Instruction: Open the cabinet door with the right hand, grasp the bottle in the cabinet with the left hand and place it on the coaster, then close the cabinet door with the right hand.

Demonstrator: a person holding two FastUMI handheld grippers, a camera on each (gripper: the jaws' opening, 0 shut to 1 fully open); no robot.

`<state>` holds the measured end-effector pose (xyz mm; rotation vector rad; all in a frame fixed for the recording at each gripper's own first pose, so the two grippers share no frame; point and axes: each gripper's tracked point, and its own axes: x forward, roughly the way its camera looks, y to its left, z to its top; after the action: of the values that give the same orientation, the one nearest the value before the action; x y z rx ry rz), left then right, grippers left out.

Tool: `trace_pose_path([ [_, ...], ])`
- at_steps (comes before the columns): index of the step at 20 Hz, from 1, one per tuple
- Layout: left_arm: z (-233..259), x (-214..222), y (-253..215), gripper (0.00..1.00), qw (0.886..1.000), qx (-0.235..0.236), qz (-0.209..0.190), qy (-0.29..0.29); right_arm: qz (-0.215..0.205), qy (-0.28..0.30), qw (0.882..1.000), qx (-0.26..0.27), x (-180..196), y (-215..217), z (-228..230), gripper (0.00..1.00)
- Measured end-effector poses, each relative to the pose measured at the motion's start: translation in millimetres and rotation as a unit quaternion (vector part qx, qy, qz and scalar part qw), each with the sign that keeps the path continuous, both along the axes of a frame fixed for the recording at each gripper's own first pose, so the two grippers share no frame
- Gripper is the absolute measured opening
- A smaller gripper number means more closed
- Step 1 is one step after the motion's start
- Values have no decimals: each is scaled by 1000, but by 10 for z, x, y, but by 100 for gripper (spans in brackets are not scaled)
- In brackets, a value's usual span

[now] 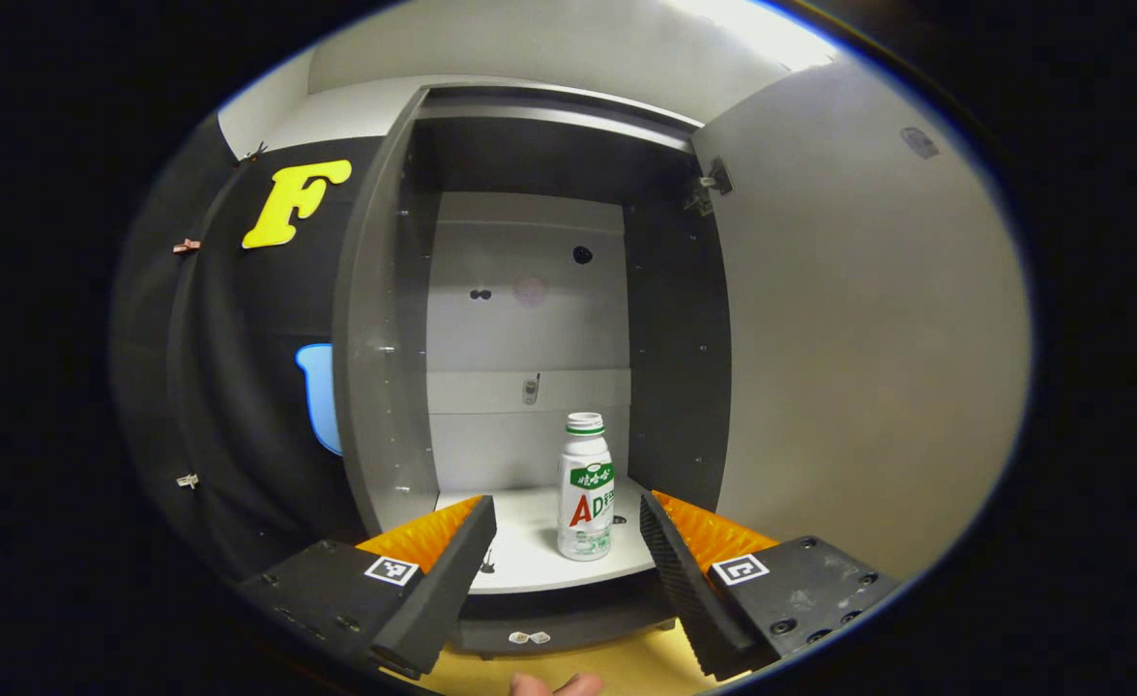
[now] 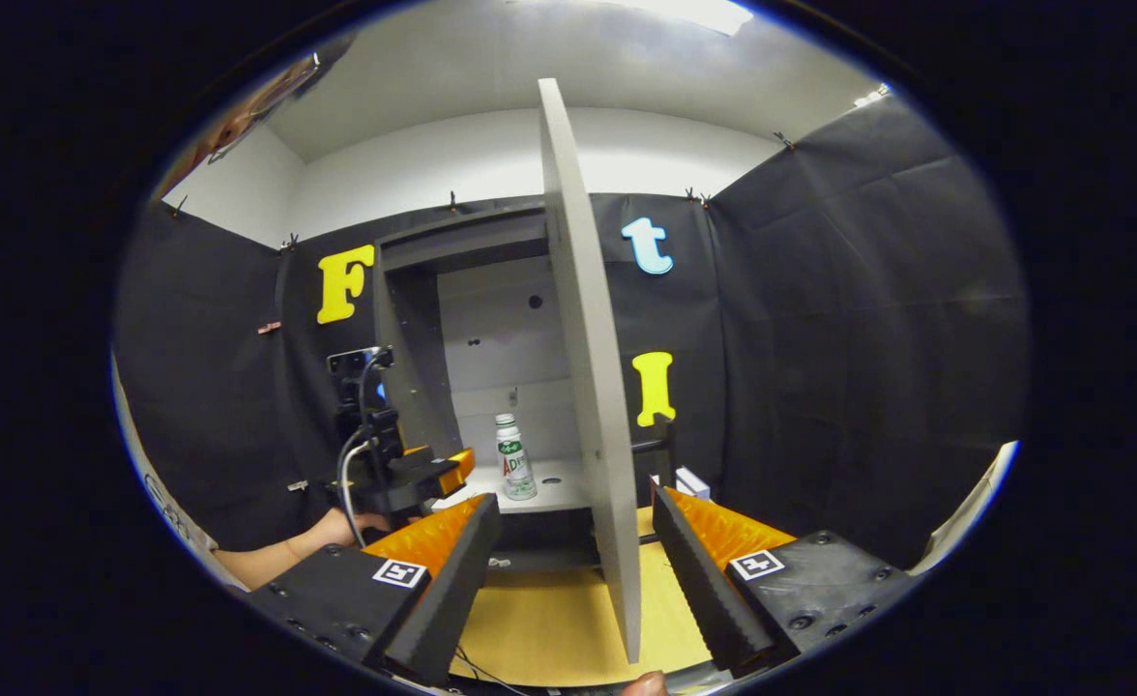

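Cabinet door (image 2: 588,387) open, bottle (image 1: 585,488) upright before left gripper (image 1: 568,541)

A white plastic bottle (image 1: 585,488) with a green band and red-and-green label stands on the cabinet's white shelf (image 1: 530,541), ahead of the left tool (image 1: 568,556). The flat grey cabinet door (image 2: 593,387) rises over the yellow-tan wooden desk (image 2: 559,619).

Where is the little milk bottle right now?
The bottle stands upright on the open cabinet's white shelf, right of centre, just ahead of the left gripper.
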<state>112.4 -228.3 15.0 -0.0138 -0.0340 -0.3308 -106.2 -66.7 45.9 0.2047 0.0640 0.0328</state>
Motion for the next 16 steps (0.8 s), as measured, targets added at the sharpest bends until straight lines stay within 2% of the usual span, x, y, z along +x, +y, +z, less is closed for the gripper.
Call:
trace_pose_path([
  [2, -63, 167, -113, 96, 1000, 0, -1, 8, 21, -15, 1000, 4, 25, 211, 47, 98],
  [5, -139, 451, -237, 94, 1000, 7, 5, 10, 35, -27, 999, 10, 124, 416, 54, 100],
  [6, -176, 548, -269, 95, 1000, 13, 9, 12, 39, -35, 999, 11, 134, 473, 103, 98],
  [7, -220, 628, -285, 92, 1000, 19, 16, 13, 40, -43, 998, 10, 165, 509, 129, 100],
  [12, -396, 1122, -413, 94, 999, 14, 36, 29, 58, -68, 996, -28, 318, 707, 134, 97],
  [16, -472, 1399, -535, 94, 999, 17, 38, 33, 61, -69, 996, -9, 384, 767, 124, 98],
])
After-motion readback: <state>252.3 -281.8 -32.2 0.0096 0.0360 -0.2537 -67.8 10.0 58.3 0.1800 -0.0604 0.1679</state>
